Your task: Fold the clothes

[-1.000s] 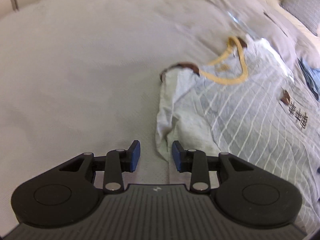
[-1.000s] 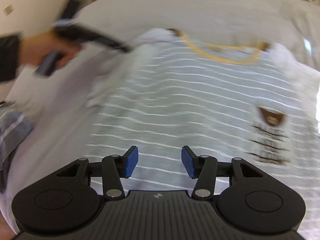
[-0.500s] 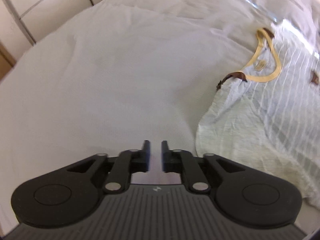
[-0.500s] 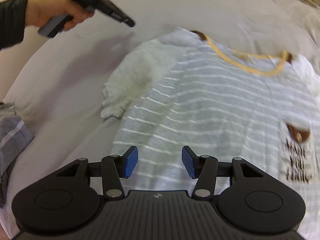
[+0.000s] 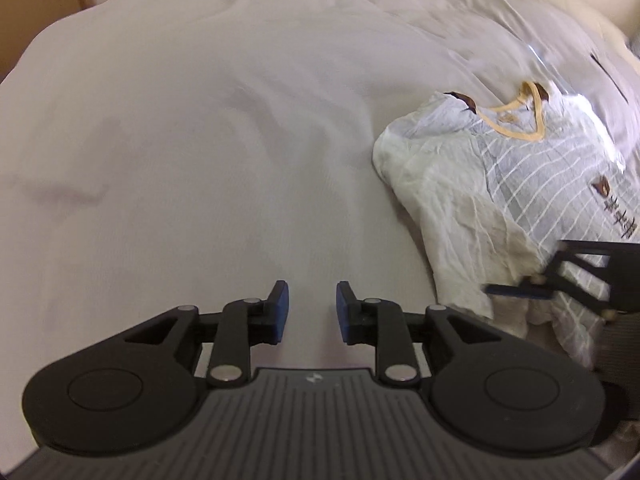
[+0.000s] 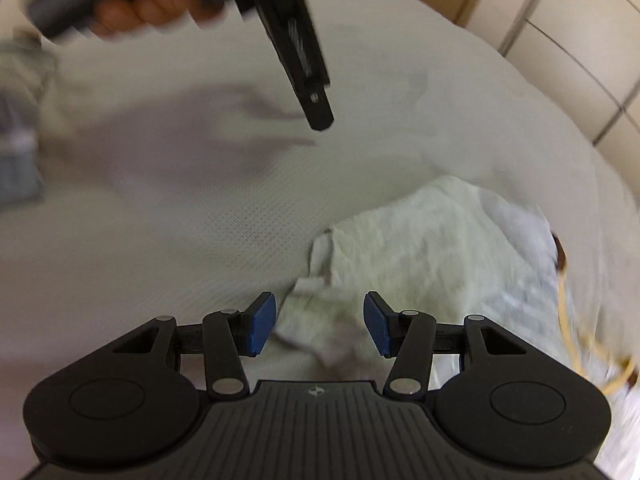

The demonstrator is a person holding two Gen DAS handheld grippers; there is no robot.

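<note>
A T-shirt (image 5: 516, 184) with a grey striped body, white sleeves and a yellow collar (image 5: 516, 128) lies on the bed at the right. Its white sleeve (image 6: 420, 248) is folded in over the body. My left gripper (image 5: 310, 312) hangs over bare sheet to the left of the shirt; its jaws are opening and nothing is between them. My right gripper (image 6: 320, 324) stands open over the sleeve's cuff (image 6: 316, 320), which lies between its blue pads without being pinched. It also shows in the left wrist view as the right gripper (image 5: 532, 280), low over the shirt's near edge.
The pale bed sheet (image 5: 200, 120) spreads wide to the left. A person's hand (image 6: 148, 4) holds the left gripper (image 6: 320, 120) above the sheet. A grey striped garment (image 6: 20, 140) lies blurred at the far left. Cabinet panels (image 6: 560, 40) stand behind the bed.
My left gripper moved left off the shirt's sleeve, narrowed its jaws, then widened them again. My right gripper swung from the striped body to the sleeve's cuff at the shirt's edge.
</note>
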